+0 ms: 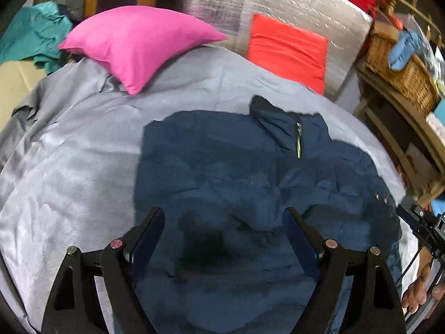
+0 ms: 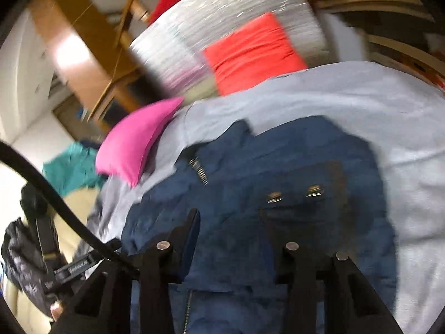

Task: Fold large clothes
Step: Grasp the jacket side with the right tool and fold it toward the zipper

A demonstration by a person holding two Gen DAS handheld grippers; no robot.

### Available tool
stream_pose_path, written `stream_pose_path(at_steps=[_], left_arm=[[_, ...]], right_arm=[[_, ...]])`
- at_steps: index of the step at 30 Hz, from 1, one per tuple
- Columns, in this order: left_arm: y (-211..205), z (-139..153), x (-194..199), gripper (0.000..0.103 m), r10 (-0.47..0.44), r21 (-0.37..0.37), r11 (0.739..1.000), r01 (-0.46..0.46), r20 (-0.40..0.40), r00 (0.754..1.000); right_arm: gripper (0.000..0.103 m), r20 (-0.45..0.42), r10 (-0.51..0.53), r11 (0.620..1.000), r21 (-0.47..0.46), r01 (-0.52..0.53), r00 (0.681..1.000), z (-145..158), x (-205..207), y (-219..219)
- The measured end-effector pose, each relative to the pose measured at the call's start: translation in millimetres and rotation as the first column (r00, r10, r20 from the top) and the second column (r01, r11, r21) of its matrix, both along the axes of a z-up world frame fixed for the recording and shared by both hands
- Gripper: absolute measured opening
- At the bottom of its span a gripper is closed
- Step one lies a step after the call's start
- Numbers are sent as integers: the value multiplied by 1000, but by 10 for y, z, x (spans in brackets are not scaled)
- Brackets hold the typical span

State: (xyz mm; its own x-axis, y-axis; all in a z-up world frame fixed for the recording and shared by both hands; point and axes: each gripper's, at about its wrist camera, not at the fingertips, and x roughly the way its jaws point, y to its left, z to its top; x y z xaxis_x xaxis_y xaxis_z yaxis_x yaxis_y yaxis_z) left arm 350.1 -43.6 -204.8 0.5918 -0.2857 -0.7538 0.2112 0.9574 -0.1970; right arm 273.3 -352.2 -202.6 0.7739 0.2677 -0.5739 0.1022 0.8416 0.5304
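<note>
Left wrist view: left gripper (image 1: pixel 224 217) jaws spread wide, nothing between them, pads clear of fabric. It hangs over the dark blue jacket (image 1: pixel 250 172), which lies spread and rumpled on the grey bedsheet (image 1: pixel 69 167). Jacket collar with zip pull (image 1: pixel 299 139) is at the jacket's far edge; two metal snaps (image 1: pixel 381 198) sit near the jacket's right edge. Beyond the jacket: pink pillow (image 1: pixel 139 44) to the far left, orange-red pillow (image 1: pixel 289 53) to the far right, leaning on a silver-grey cushion (image 1: pixel 292 8). Teal cloth (image 1: pixel 33 33) lies left of the pink pillow. Wicker basket (image 1: pixel 400 72) sits off the bed, right of the jacket. A hand (image 1: pixel 417 292) on a gripper handle shows at the lower right edge.

Right wrist view, blurred and tilted: right gripper (image 2: pixel 228 214) jaws part open, narrower than the left, empty. No fabric is pinched; the jacket (image 2: pixel 292 153) lies just beneath and ahead. The snaps (image 2: pixel 294 193) sit just past the right fingertip; the zip pull (image 2: pixel 198 171) is toward the jacket's far left. Pink pillow (image 2: pixel 136 142) is left of the jacket, orange-red pillow (image 2: pixel 250 53) beyond it. A black cable (image 2: pixel 55 203) crosses the lower left.
</note>
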Motion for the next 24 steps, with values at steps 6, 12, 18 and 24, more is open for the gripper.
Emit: stream_pose_path(at_steps=[6,12,18,24], left_arm=[[-214,-333,122,87,-32,106,993,45,-117,993],[-135,-187,150,87,-39,66,997,45,-87,995],[-92,-202,259,87,29,119,993,-19,-78,997],[-116,-246,270,87,33,162,987,-18,-89,995]], right_arm=[[35,-233,117,993,42,-111,965,-490,420,182],[37,-185,116,990,99,-99,976,-353,584,109],[37,-202,102,994,55,-93,974,-457,915,257],[35,-219,122,989,114,-99,968,-489,927,164]])
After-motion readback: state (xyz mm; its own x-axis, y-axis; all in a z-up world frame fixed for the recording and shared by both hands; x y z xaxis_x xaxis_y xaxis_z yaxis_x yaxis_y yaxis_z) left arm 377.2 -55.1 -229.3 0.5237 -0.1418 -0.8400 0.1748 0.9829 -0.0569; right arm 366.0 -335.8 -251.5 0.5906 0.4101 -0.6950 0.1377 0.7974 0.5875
